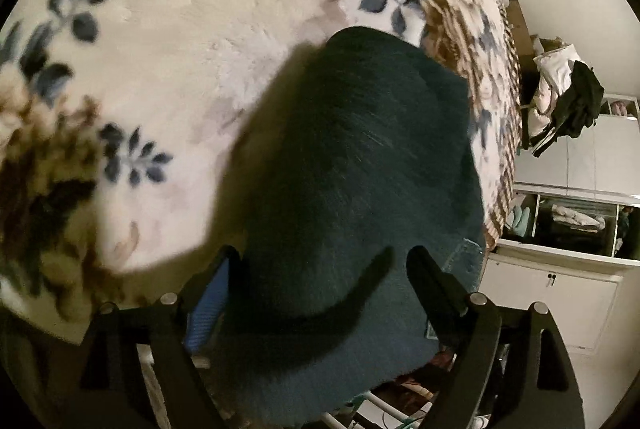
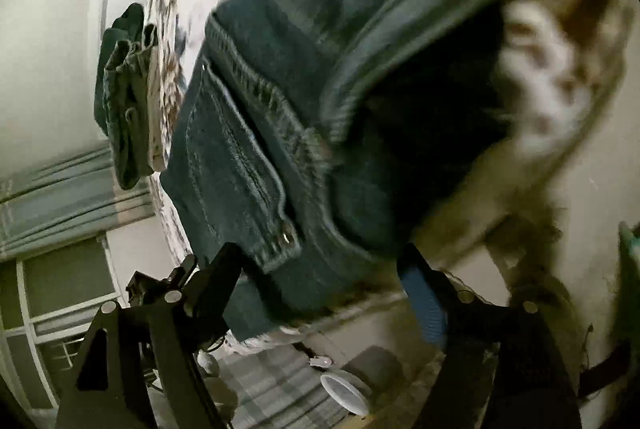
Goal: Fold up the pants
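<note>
On the floral fleece blanket [image 1: 168,41] covering the bed, the jeans [image 1: 360,189] lie bunched in a dark blue mound near the bed's edge. From the left wrist view, the left gripper [image 1: 320,269] stands wide, its 2 fingers straddling the near end of the mound; whether the pads touch cloth I cannot tell. From the right wrist view, the right gripper [image 2: 320,265] is likewise spread wide, with the waistband and back pocket of the jeans [image 2: 256,133] between its fingers, not pinched. Denim like this is likely heavy, fairly stiff and not slippery, with nothing fragile. The thick seamed waistband probably offers the surest hold; single layers may sag and drag on the fleece.
</note>
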Demonstrator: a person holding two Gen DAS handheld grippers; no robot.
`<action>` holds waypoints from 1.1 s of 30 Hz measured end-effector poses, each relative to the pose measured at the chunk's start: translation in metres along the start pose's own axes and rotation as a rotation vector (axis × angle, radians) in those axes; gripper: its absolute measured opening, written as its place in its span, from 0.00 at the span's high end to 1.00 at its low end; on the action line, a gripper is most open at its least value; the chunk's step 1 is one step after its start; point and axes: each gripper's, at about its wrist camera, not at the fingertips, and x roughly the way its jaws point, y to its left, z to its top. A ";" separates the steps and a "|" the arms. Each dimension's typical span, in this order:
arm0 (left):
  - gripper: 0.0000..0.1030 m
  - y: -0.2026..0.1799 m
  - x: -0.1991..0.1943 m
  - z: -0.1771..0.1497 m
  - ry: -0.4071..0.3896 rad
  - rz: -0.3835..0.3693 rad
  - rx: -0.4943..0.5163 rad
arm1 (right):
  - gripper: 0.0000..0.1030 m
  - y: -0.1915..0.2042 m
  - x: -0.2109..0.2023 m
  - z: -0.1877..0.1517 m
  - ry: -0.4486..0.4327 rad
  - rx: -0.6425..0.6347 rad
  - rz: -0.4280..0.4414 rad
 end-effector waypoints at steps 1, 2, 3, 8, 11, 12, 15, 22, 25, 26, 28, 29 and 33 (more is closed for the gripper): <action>0.18 0.001 0.005 0.002 0.011 -0.008 -0.001 | 0.20 0.004 0.006 0.002 -0.003 -0.012 0.008; 0.18 0.002 0.009 0.004 0.022 -0.013 0.000 | 0.16 0.009 0.014 0.005 -0.014 -0.027 0.011; 0.17 0.002 0.014 0.006 0.028 -0.018 0.005 | 0.13 0.014 0.019 0.007 -0.031 -0.035 0.013; 0.05 -0.010 0.023 0.009 0.038 -0.015 0.071 | 0.02 0.022 0.025 0.012 -0.089 -0.003 0.041; 0.05 -0.012 0.024 0.009 0.033 0.001 0.074 | 0.02 0.020 0.025 0.012 -0.140 0.042 0.083; 0.05 -0.011 0.023 0.009 0.026 -0.001 0.064 | 0.02 0.020 0.025 0.012 -0.152 0.044 0.081; 0.13 -0.011 0.019 0.008 -0.016 -0.024 0.045 | 0.40 0.025 0.023 0.008 -0.187 0.032 0.005; 0.72 -0.010 -0.014 -0.009 -0.081 -0.053 0.050 | 0.58 0.059 0.007 0.000 -0.217 -0.028 -0.069; 0.74 -0.026 -0.040 -0.014 -0.100 -0.071 0.069 | 0.59 0.081 -0.005 -0.005 -0.221 -0.056 -0.073; 0.74 -0.032 -0.048 -0.013 -0.104 -0.075 0.073 | 0.60 0.090 -0.011 -0.007 -0.221 -0.064 -0.070; 0.74 -0.049 -0.071 -0.013 -0.114 -0.085 0.083 | 0.60 0.106 -0.020 -0.012 -0.214 -0.073 -0.058; 0.74 -0.057 -0.080 -0.010 -0.117 -0.090 0.088 | 0.60 0.119 -0.029 -0.015 -0.212 -0.080 -0.045; 0.74 -0.090 -0.127 0.002 -0.146 -0.107 0.102 | 0.60 0.171 -0.051 -0.020 -0.211 -0.136 -0.011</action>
